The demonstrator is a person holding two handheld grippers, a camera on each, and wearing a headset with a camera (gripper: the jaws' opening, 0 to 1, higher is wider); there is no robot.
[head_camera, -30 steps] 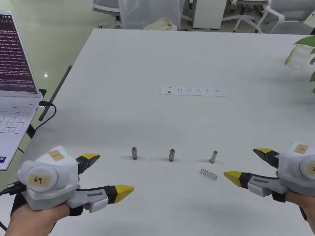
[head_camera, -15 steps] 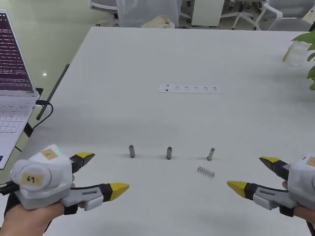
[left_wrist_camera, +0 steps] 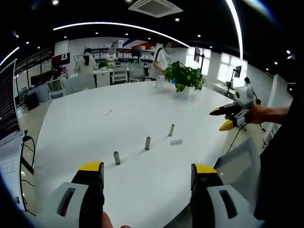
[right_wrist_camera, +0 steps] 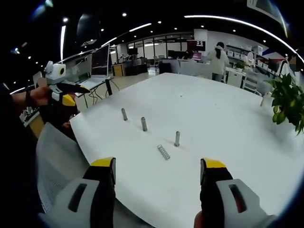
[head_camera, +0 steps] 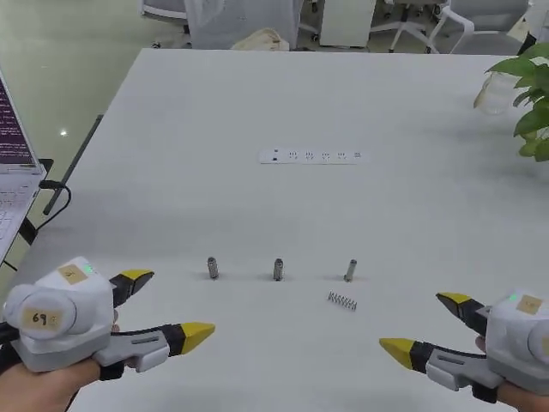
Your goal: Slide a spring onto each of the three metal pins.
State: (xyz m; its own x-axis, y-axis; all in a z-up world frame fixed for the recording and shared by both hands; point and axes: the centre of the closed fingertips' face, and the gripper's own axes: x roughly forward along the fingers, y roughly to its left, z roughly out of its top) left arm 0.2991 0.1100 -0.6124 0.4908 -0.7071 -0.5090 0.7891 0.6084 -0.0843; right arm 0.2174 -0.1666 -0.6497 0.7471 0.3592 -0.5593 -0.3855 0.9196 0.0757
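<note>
Your right gripper (head_camera: pixel 425 324) stands farther back from the spring (head_camera: pixel 341 300) than it did a second ago, and lower toward your body. Much of the shift across the head view is your head turning, since pins and table slide left together. Finding: both tools are idle. The right gripper's jaws are spread wide with nothing between them. The left gripper (head_camera: pixel 171 302) is likewise wide open and empty, hovering at the near side of the table (head_camera: pixel 343 103), short of the left pin (head_camera: pixel 213 269). The spring lies flat and loose on the table, just in front of the right pin (head_camera: pixel 350 270) and apart from it. The left pin and the middle pin (head_camera: pixel 278 269) look thicker and ribbed, so I judge them already sleeved, though they are too small to confirm. The right pin looks bare. Step in hand, in my judgement: pick up the last spring. Recommendations: bring the right gripper in low along the table. Set the jaws across the coil near one end rather than its middle, so a free length projects past the tips to start over the pin. Close gently, as a light coil is likely to squash or flick away under a hard pinch. Stand it upright over the pin top before lowering, and keep the left gripper clear of the row.
</note>
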